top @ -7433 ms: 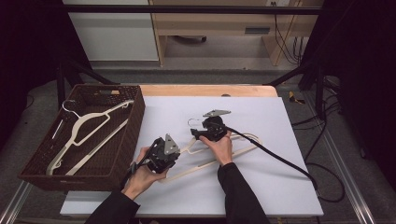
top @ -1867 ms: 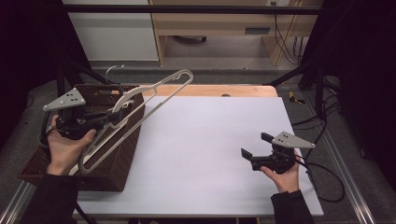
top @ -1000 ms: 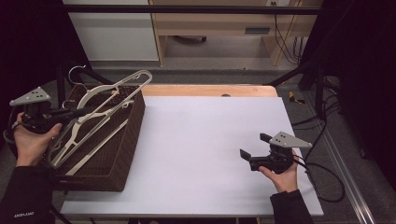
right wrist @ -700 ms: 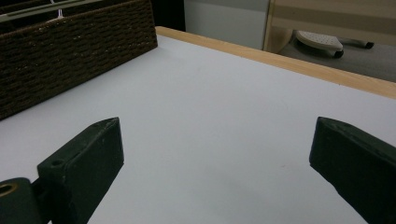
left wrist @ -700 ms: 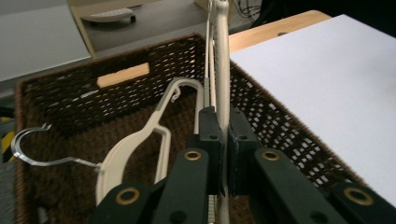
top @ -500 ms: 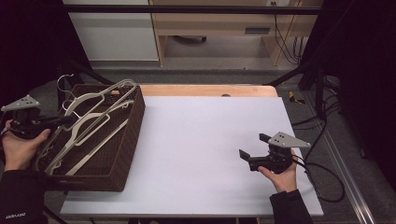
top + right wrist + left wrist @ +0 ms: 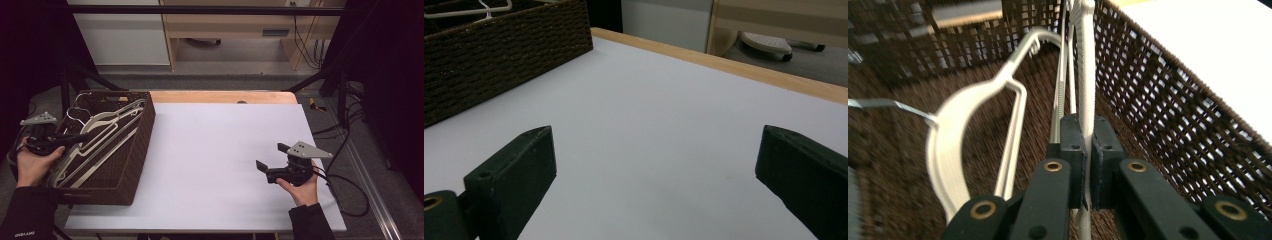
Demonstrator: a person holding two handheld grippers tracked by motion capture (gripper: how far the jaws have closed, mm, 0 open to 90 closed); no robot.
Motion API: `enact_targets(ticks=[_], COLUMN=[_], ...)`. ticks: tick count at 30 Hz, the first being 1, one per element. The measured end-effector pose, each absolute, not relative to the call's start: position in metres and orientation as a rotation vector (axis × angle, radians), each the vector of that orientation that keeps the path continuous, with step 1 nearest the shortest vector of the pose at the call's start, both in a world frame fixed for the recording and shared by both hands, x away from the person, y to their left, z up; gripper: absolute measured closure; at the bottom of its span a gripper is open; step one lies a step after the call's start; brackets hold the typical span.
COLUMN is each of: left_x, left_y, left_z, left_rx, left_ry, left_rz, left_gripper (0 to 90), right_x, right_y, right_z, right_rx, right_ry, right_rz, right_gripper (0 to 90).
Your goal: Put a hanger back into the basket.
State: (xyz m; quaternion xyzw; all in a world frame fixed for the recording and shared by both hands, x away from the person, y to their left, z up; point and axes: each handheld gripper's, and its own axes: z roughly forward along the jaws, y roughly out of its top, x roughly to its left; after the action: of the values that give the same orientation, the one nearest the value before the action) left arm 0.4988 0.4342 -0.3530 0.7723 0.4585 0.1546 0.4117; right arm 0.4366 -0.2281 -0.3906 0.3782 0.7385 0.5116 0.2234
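- A dark woven basket (image 7: 131,165) sits at the left end of the white table (image 7: 220,160), its left side hanging past the table edge.
- Inside the basket lie several pale clothes hangers (image 7: 107,131), overlapping one another and running lengthwise from the near left corner toward the far right corner; how many cannot be told.
- In the left gripper view, one broad-shouldered hanger (image 7: 950,150) rests on the basket floor to the left, its metal hook (image 7: 888,105) pointing left.
- The left gripper (image 7: 75,139) reaches in over the basket's left rim, held by the person's left hand (image 7: 30,162) just outside the basket.
- Its jaws are pressed tight on a thin hanger bar (image 7: 1087,80), which runs straight up between them toward the basket's far wall, close to the right-hand wall.
- A second slim bar (image 7: 1059,95) lies just beside the gripped one, on its left.
- Right of the basket the table surface is bare white, with a wooden strip (image 7: 220,97) along its far edge.
- The right gripper (image 7: 271,157) is held in the right hand (image 7: 300,187) well apart from the basket, near the table's right front corner, pointing toward the basket.
- Its jaws stand wide apart with nothing between them.
- A black cable (image 7: 350,195) trails from it over the table's right edge.
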Motion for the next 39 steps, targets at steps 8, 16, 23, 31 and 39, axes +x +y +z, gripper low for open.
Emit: enact_targets(ticks=[8, 16, 23, 31, 39], left_x=[0.502, 0.495, 0.479, 0.458, 0.442], left_y=[0.435, 0.429, 0.417, 0.38, 0.338], left_z=[-0.379, -0.37, -0.35, -0.337, -0.339], left_rx=[1.968, 1.938, 1.828, 1.749, 1.715], left_ry=[1.245, 1.333, 1.214, 1.042, 0.908], left_rz=[0.322, 0.53, 0.652, 0.611, 0.51], left_gripper=[84.4, 62.8, 38.8, 27.8, 21.3], right_x=[0.437, 0.436, 0.436, 0.435, 0.433], right_y=[-0.228, -0.229, -0.23, -0.231, -0.232], right_z=[-0.391, -0.39, -0.389, -0.388, -0.388], right_rx=[1.045, 1.046, 1.039, 1.045, 1.034], right_ry=[2.039, 2.034, 2.03, 2.019, 2.013], right_rz=[1.411, 1.411, 1.418, 1.427, 1.445], right_gripper=[3.1, 3.0, 2.9, 2.8, 2.4])
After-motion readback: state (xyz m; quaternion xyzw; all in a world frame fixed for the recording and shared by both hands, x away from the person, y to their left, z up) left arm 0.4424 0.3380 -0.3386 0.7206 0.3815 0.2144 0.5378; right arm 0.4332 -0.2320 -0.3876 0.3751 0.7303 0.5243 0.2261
